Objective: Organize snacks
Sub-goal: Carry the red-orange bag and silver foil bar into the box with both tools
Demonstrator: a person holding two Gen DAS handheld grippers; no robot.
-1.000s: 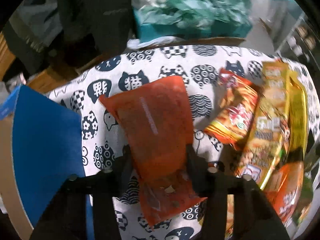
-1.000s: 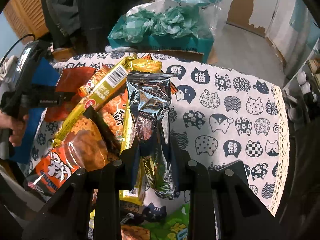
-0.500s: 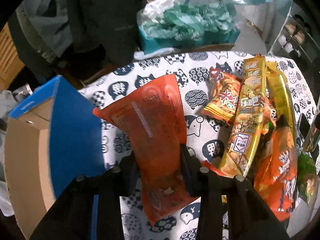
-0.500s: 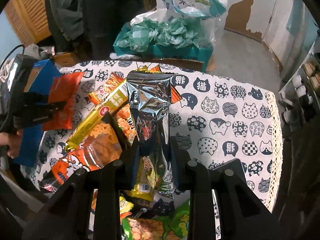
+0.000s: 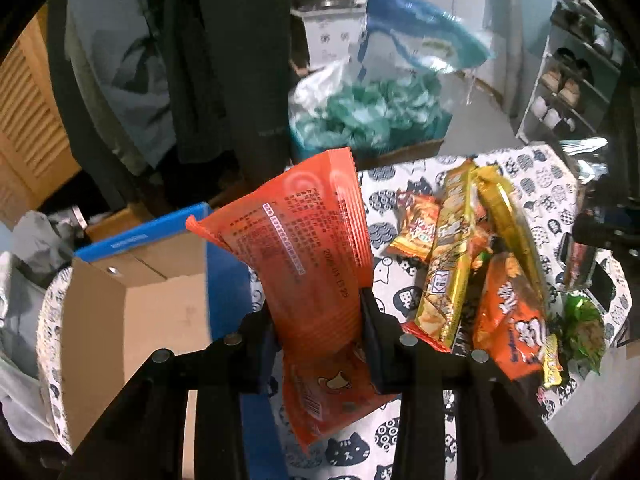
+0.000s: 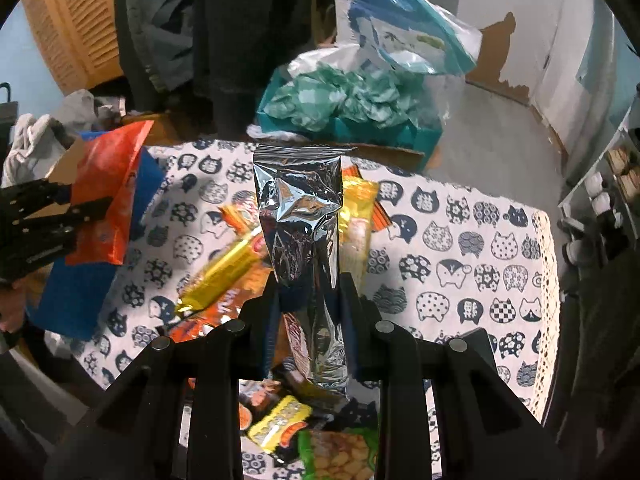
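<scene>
My left gripper (image 5: pixel 318 320) is shut on an orange-red snack packet (image 5: pixel 308 248) and holds it upright above the table, beside an open cardboard box with a blue flap (image 5: pixel 160 304) at the left. The packet also shows in the right wrist view (image 6: pixel 108 188), with the left gripper (image 6: pixel 48 220) on it. My right gripper (image 6: pixel 310 312) is shut on a silver foil packet (image 6: pixel 304 224), held up over a pile of snacks (image 5: pixel 472 256) on the cat-print tablecloth (image 6: pixel 460 248). The pile has gold, orange and green packets.
A teal box of crumpled green-white plastic (image 6: pixel 352 100) stands beyond the table's far edge. Dark hanging clothes (image 5: pixel 224 60) and a wooden louvred door (image 5: pixel 28 112) are behind. A shelf with shoes (image 5: pixel 568 92) is at the right. The table's lace edge (image 6: pixel 548 272) runs along the right.
Both grippers have risen with their packets. The left one has swung toward the cardboard box, whose open inside now shows. The silver packet stands higher over the pile.
</scene>
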